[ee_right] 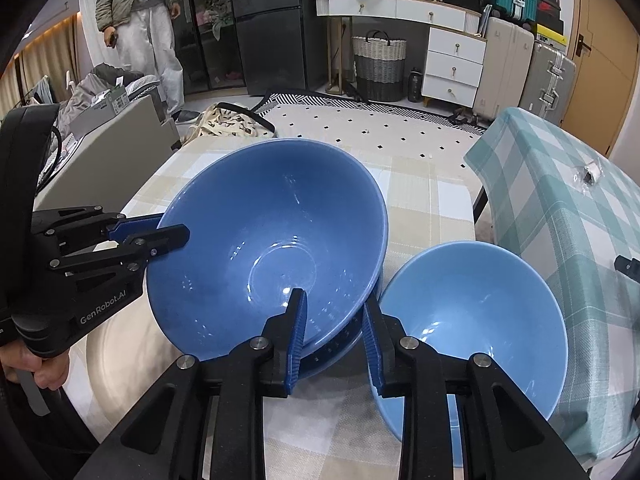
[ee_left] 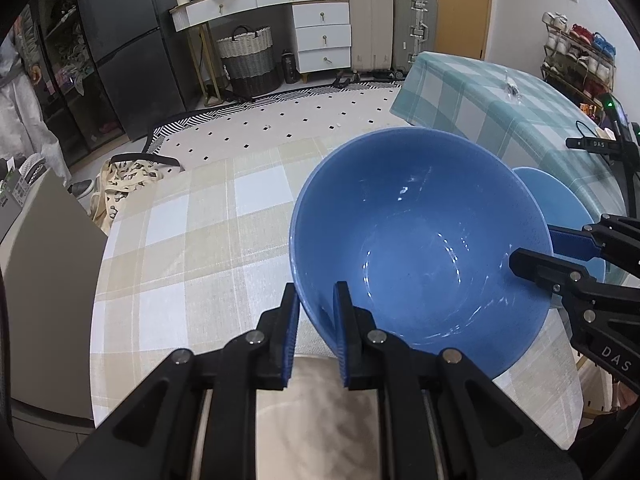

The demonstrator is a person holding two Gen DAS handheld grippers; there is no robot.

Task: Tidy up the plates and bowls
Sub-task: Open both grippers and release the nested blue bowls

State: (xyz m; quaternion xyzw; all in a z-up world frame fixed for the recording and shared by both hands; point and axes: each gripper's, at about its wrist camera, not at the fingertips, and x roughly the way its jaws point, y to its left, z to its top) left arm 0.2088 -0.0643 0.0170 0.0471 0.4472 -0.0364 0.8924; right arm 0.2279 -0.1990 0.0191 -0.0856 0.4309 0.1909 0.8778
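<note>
Left tool (ee_left: 316, 304): clenched on the near rim of the large blue bowl (ee_left: 420, 248), one finger inside, one outside. Right tool (ee_right: 334, 320): straddling the same bowl's opposite rim, jaws parted, pads not visibly pressing. Bowl tilted over the beige checked desk (ee_left: 192, 240); smaller light-blue bowl (ee_right: 480, 320) just beside it.

Two bowls side by side on a cloth-covered table.

The large bowl (ee_right: 272, 240) sits tilted on the near table (ee_right: 420, 208), with the smaller bowl (ee_right: 476, 320) touching it on the right. The left gripper (ee_right: 160, 236) straddles the large bowl's left rim, the right gripper (ee_right: 334, 320) its near rim. A second covered table (ee_right: 560, 200) stands to the right; behind lie a rug (ee_right: 380, 124), basket (ee_right: 378, 64) and drawers (ee_right: 454, 64).
</note>
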